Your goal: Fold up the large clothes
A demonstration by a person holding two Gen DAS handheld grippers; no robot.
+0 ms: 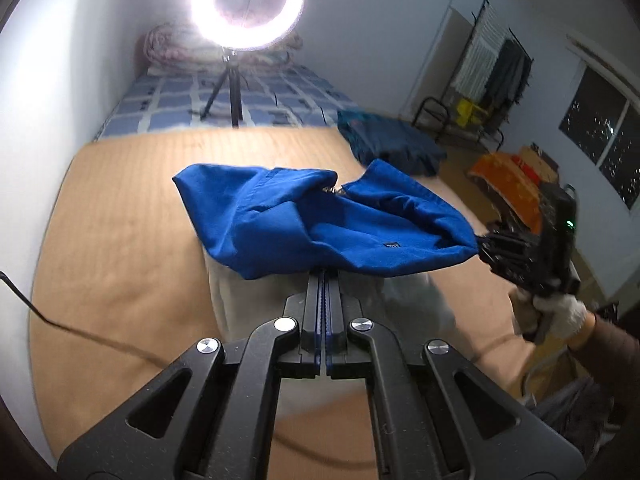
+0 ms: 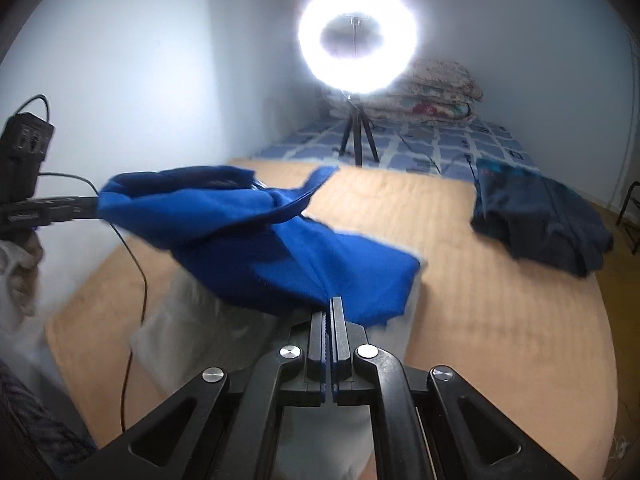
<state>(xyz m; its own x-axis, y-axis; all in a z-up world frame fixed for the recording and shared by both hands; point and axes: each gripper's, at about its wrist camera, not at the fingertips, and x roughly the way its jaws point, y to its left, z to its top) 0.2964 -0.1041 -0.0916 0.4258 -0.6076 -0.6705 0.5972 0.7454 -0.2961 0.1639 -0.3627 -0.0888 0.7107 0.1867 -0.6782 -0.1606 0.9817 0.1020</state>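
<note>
Left wrist view, garment: a bright blue garment hangs in the middle of the frame above a tan mat, with a pale cloth blurred beneath it.
Left wrist view, left gripper: the left gripper at lower centre has its jaws together, pinching the blue hem.
Left wrist view, right gripper: the right gripper enters from the right edge, clamped on the garment's right corner and carried by a white-gloved hand in a dark sleeve.
Left wrist view, only here: a night window at upper right, a clothes rack with hanging items, and an orange cloth on the floor.
Left wrist view, surroundings: a lit ring light on a tripod stands at top centre on a blue checked bedsheet; a dark folded garment lies at the mat's far right edge.

Right wrist view, garment: the same blue garment, motion-blurred, spans left to centre.
Right wrist view, right gripper: the right gripper at lower centre is closed on the blue cloth's lower edge.
Right wrist view, left gripper: the left gripper comes in from the left edge, shut on the garment's left corner.
Right wrist view, only here: a thin black cable trails down the left side; folded floral quilts sit clearly behind the ring light.
Right wrist view, in the way: the dark folded garment lies at right on the tan mat.
</note>
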